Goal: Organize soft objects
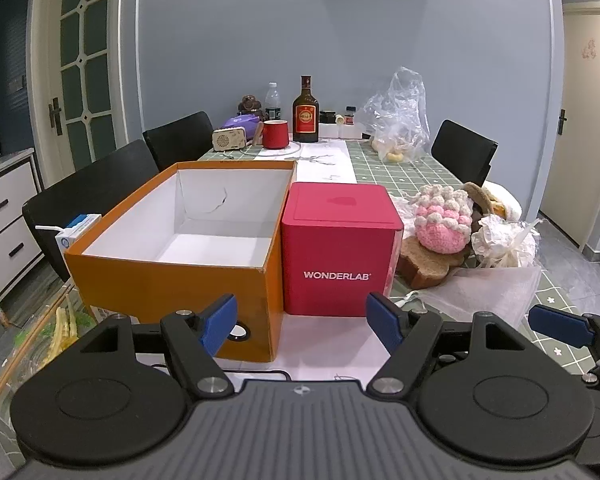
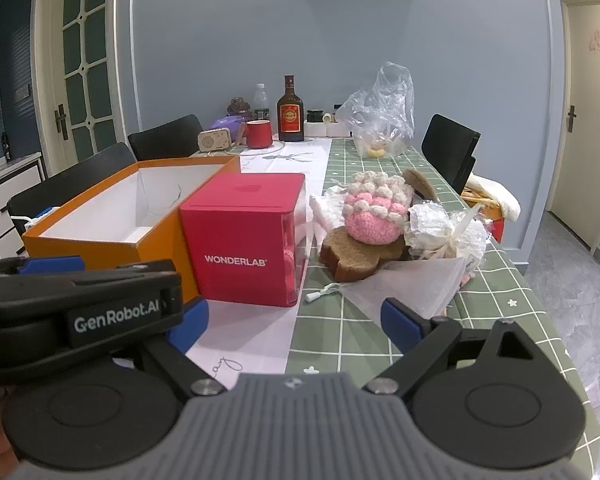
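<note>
Soft toys lie in a heap on the right half of the table (image 2: 380, 332): a pink crochet cake (image 2: 374, 216) sits on a brown bread-shaped cushion (image 2: 354, 258), with a crumpled white bundle (image 2: 444, 232) touching its right side and a white mesh bag (image 2: 416, 284) spread on the cloth in front. A second brown slice (image 2: 420, 184) leans behind the cake.

Left of the heap stands a closed red box (image 1: 340, 248) marked WONDERLAB, and touching its left side is an orange box (image 1: 180, 236), open at the top, with a white bare inside. A small milk carton (image 1: 74, 234) with a straw stands just beside the orange box's far left corner.

At the table's far end are a red mug (image 1: 275, 134), a dark bottle (image 1: 305, 114), a water bottle (image 1: 273, 100), a small radio (image 1: 230, 139) and a clear plastic bag (image 1: 400, 120). Black chairs (image 1: 96, 188) flank the table.

The left gripper (image 1: 302, 326) hangs low before the two boxes, blue pads spread wide, nothing between them. The right gripper (image 2: 296, 322) is just beside it, facing the mesh bag, jaws likewise apart and empty.
</note>
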`<move>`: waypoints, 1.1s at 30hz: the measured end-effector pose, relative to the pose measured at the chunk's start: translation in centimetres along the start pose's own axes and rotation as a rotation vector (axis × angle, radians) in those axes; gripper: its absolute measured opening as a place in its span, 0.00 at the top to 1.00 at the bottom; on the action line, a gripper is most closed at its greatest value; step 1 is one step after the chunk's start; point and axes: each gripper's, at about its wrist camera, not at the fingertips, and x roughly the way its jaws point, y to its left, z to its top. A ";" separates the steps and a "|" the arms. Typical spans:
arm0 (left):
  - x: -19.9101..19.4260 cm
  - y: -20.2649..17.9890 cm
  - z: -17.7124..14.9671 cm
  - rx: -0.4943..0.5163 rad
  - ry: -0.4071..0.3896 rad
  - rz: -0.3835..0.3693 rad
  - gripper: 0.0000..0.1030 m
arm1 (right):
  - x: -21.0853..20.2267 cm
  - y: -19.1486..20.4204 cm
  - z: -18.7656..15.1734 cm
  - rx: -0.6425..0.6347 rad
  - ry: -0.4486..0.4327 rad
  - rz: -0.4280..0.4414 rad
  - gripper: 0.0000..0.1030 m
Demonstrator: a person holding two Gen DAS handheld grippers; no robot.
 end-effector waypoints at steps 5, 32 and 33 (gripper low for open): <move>-0.3 0.1 -0.1 -0.002 -0.006 0.003 0.16 | -0.2 0.1 0.0 -0.001 -0.004 0.000 0.13; -0.9 -2.7 -0.3 0.004 -0.009 -0.076 0.16 | -1.8 -3.2 -1.0 0.048 -0.026 -0.037 0.12; -0.9 -3.0 -0.2 0.000 -0.001 -0.102 0.16 | -1.9 -3.5 -1.2 0.047 -0.035 -0.061 0.09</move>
